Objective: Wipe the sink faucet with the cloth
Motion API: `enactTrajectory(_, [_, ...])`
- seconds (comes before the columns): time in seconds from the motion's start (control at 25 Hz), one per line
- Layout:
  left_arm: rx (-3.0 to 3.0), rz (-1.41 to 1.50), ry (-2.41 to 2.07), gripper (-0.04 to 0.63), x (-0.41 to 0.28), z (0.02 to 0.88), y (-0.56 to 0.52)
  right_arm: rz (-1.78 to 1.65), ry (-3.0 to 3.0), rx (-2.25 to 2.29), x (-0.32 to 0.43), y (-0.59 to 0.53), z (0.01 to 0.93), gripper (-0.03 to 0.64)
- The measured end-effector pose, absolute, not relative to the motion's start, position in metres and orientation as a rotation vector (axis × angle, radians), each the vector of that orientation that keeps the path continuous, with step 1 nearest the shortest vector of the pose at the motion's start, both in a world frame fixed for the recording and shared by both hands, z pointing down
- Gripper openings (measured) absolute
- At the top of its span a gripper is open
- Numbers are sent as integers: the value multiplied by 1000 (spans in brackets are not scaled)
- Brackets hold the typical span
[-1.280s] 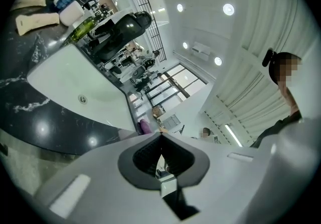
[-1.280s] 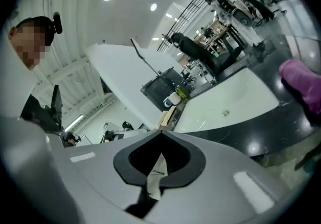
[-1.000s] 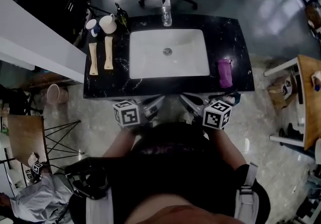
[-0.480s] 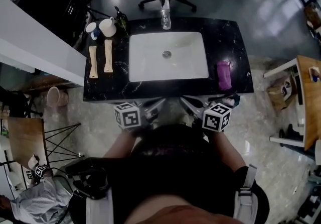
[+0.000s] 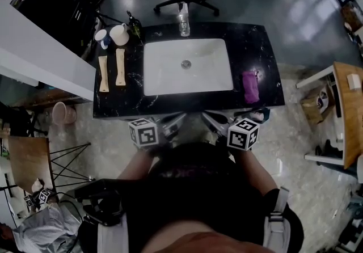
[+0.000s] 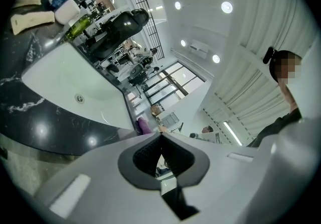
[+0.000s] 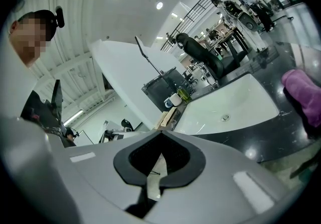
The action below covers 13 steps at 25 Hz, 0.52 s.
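Purple cloth, folded, well apart from faucet

The polished stone countertop is black with thin white veining, and the rectangular sink basin set in it is plain white. At the right of the frame the folded cloth is purple. The metal faucet at the top edge is shiny silver. At the upper left, two long flat pieces are pale beige, a cup is white and a glass bottle is yellow-green. My left gripper and right gripper have light grey shells with black ribbed pads. Their cubes bear black-and-white square markers.
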<state>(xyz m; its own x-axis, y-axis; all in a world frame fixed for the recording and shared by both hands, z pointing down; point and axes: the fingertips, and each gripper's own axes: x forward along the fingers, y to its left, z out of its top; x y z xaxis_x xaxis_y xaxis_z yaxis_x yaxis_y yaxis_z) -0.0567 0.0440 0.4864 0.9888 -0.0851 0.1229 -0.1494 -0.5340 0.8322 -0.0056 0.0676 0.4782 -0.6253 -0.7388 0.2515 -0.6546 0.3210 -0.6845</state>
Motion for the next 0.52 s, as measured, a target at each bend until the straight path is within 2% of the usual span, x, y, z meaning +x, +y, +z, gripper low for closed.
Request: enactTrajectory(0.52, [2131,77,-158,0,-56,485,46,-1195,2470,-1303,-7,69,478,11])
